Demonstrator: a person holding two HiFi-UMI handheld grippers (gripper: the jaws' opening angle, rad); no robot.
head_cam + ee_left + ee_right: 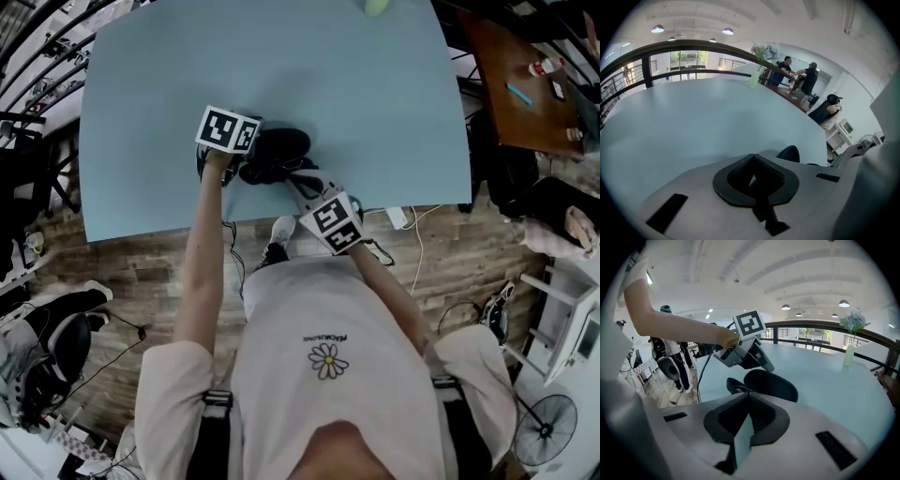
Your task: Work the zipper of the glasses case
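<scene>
Two hand-held grippers are over the pale blue tabletop (pixel 150 112), near its front edge. The left gripper (pixel 752 157) has its jaws pressed together at the tips, with nothing between them. The right gripper (pixel 749 393) is likewise closed tight and empty. The black oval glasses case (pixel 281 148) lies flat on the tabletop between the two tools, close to the front edge. In the right gripper view the case sits just ahead of that gripper's jaw tips, and the left gripper's nose angles down close over the far side of the case. Whether it touches the case cannot be determined. A pale green vase with flowers (pixel 848 355) stands well apart from the case, at the far edge of the tabletop.
</scene>
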